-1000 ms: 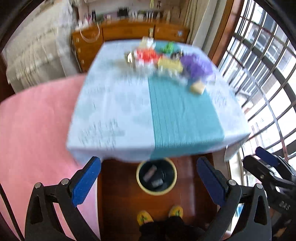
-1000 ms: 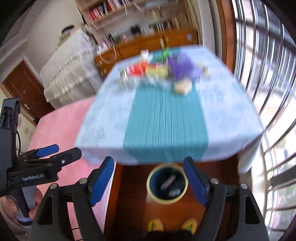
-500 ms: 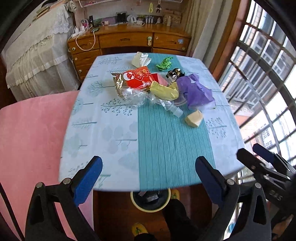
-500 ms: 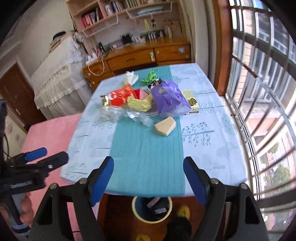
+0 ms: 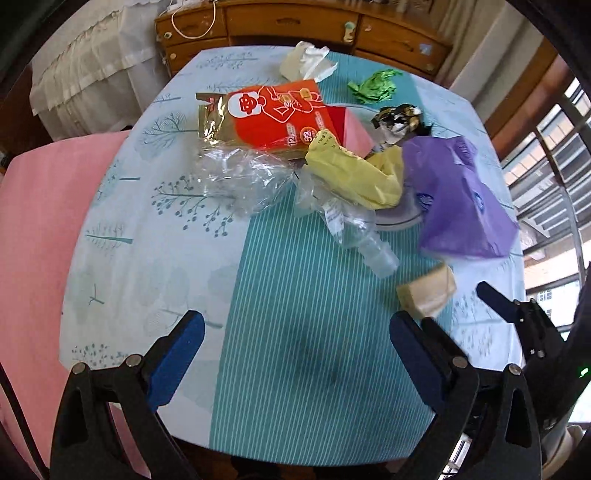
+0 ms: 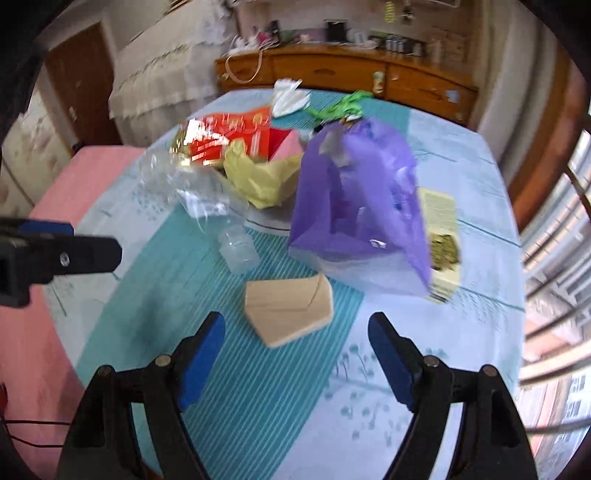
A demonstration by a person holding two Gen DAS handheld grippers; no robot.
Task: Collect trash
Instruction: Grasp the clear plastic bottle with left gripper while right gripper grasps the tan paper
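Observation:
A heap of trash lies on the blue tablecloth [image 5: 147,258]: a red snack bag [image 5: 280,114], crumpled clear plastic [image 5: 243,181], a yellow bag [image 5: 354,173], a purple bag [image 5: 458,199], a squashed clear bottle [image 5: 365,240], a green wrapper [image 5: 373,86] and a white tissue [image 5: 306,61]. My left gripper [image 5: 295,325] hangs open over the teal stripe, nothing between its fingers. My right gripper [image 6: 297,321] hovers over the near edge of a tan folded packet [image 6: 288,306]; its jaws are opening and the pads touch nothing. The purple bag [image 6: 354,206] stands just beyond.
A wooden dresser [image 5: 295,22] runs behind the table. A pink cover [image 5: 33,221] lies to the left and window bars [image 5: 554,166] close the right side. A yellow printed box [image 6: 443,229] lies half under the purple bag.
Both grippers have come forward and down from the table's front edge to over the cloth. The trash heap looms larger. The bin and shoes below have dropped out of view.

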